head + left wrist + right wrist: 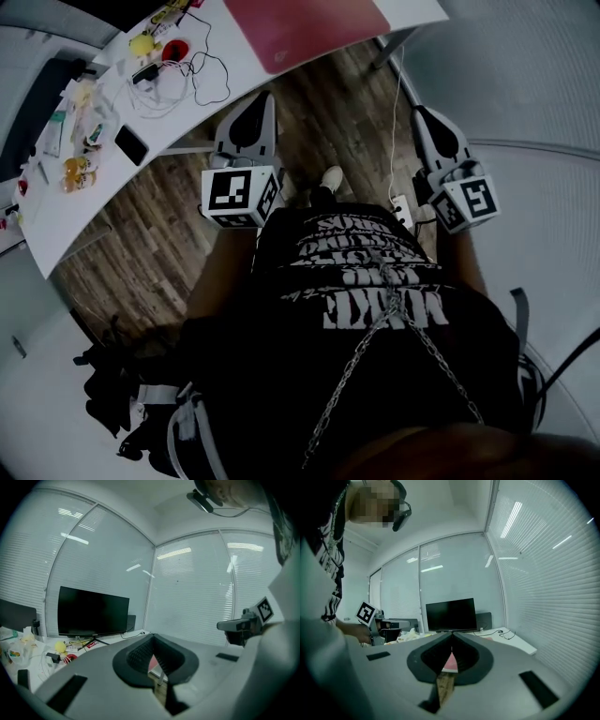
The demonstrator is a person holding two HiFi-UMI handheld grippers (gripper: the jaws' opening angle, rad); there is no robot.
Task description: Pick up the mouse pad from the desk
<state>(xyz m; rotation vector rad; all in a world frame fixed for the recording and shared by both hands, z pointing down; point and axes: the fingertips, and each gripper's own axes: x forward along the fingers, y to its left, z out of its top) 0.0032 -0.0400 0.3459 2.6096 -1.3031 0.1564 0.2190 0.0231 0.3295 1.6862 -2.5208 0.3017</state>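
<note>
The pink-red mouse pad [305, 28] lies flat on the white desk [234, 70] near its front edge, at the top of the head view. Both grippers hover over the wooden floor short of the desk and point toward it. The left gripper [262, 99] is shut with nothing in it, below and left of the pad. My right gripper [420, 112] is also shut and empty, below the pad's right corner. In the left gripper view a sliver of the pad [153, 663] shows past the closed jaws, and in the right gripper view the mouse pad [451, 663] shows the same way.
Left of the pad the desk holds tangled cables [187, 75], a black phone [131, 145], a yellow object [142, 44] and small packets. A black monitor [93, 611] stands at the desk's back. A power strip [403, 208] and a desk leg [386, 49] are on the floor.
</note>
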